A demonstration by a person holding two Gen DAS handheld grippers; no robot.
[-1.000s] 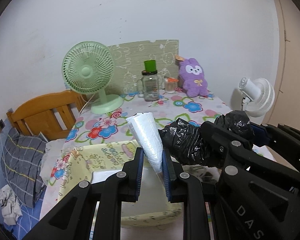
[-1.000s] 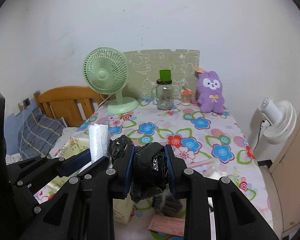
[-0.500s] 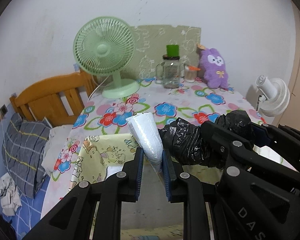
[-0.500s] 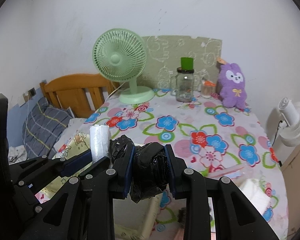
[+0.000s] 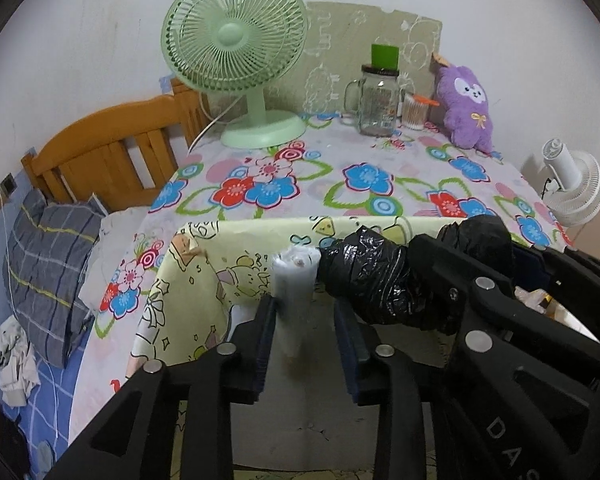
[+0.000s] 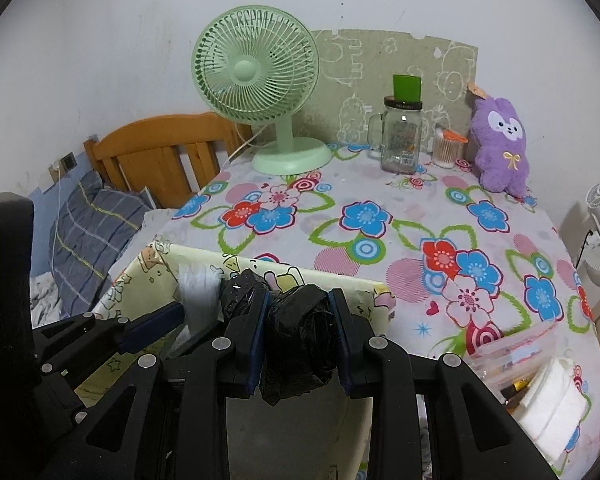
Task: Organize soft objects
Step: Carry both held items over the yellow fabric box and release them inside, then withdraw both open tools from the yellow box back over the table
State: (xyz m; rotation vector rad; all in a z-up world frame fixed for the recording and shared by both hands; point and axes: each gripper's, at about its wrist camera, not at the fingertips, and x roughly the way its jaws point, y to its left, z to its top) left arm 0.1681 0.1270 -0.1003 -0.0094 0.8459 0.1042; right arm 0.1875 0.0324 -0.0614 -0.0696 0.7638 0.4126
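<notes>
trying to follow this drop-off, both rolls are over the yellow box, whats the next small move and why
Probably open the right tongs fully, so the black bag roll falls into the yellow box. It hangs over the opening, pads touching it. The left tongs have just been opening, and the white bag roll between them is already loose on one side.

Both grippers tilt downward side by side, the left gripper with jaws just opened apart, the right gripper at its three o'clock, jaws nearly closed, also easing wider.
</notes>
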